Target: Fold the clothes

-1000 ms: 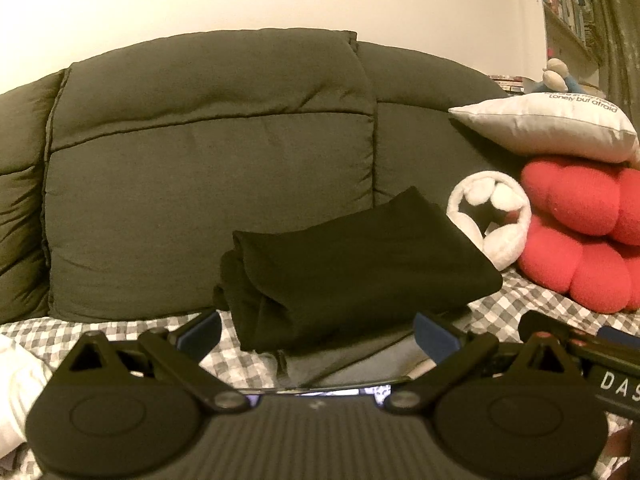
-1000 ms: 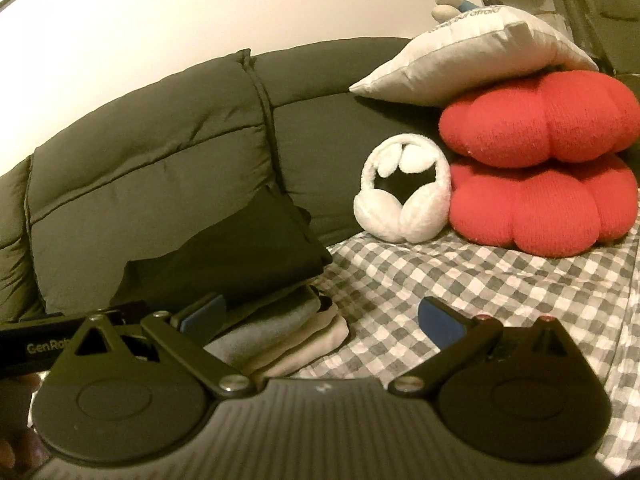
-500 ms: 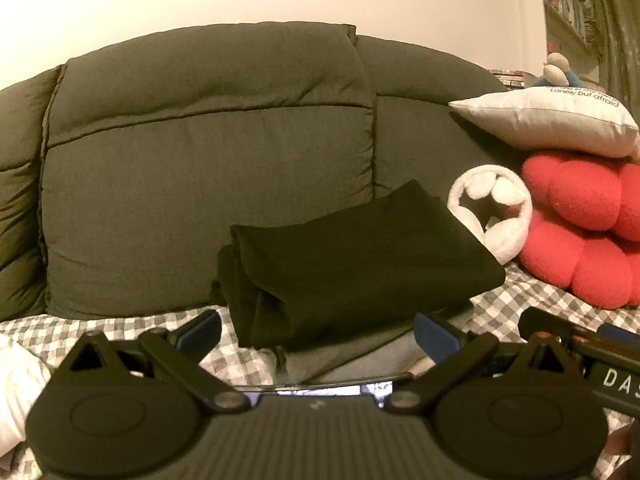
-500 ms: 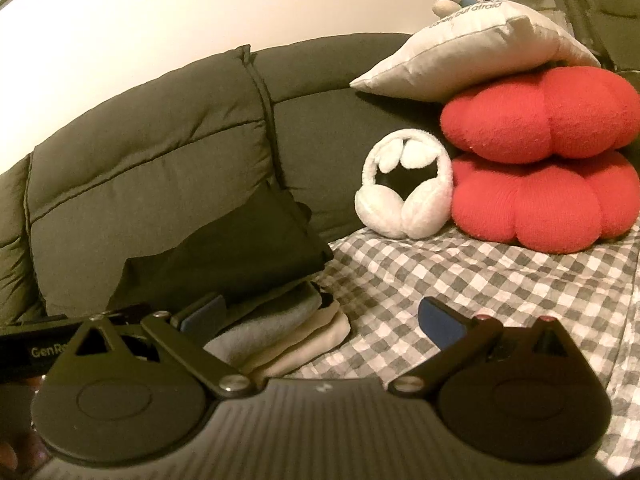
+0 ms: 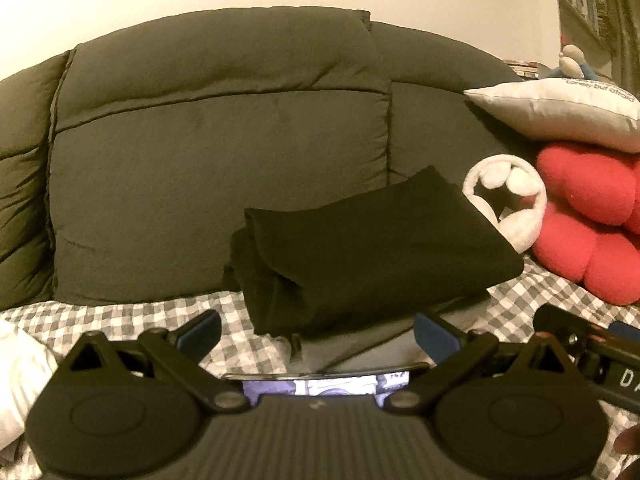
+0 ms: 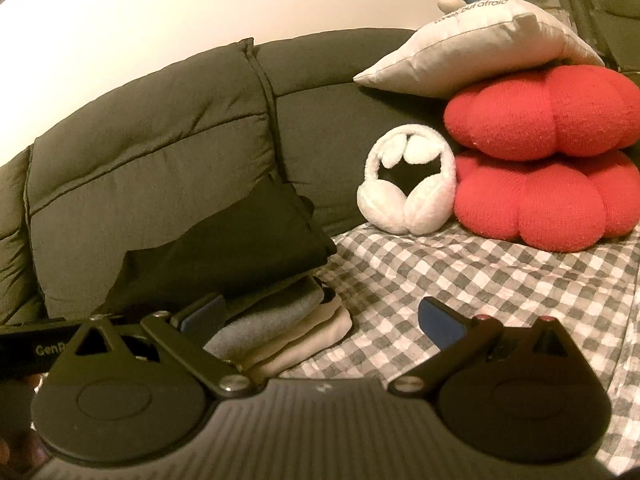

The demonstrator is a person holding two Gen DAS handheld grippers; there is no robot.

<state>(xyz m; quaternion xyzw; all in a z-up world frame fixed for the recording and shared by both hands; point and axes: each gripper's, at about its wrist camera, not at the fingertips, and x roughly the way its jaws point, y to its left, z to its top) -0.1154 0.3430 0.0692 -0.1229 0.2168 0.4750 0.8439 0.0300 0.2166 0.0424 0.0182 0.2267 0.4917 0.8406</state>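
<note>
In the left wrist view, the left gripper [image 5: 318, 328] has its blue-tipped fingers [image 5: 200, 330] spread wide and holding nothing. The folded black garment [image 5: 372, 248] lies just beyond and between them, on top of a stack of folded clothes [image 5: 360, 346] resting on the checkered cover [image 5: 132, 314] in front of the dark sofa back [image 5: 220, 160]. To the far right sit white earmuffs [image 5: 506, 204], red cushions [image 5: 592, 232] and a white pillow [image 5: 560, 114]; part of the right gripper [image 5: 592, 344] shows near the right edge. In the right wrist view, the right gripper [image 6: 320, 318] also has its fingers [image 6: 440, 322] spread apart and empty. The stack, black over grey [image 6: 272, 312] and cream [image 6: 312, 336] layers, lies at the left finger and beyond it, while the right finger hangs over bare checkered cover.
</note>
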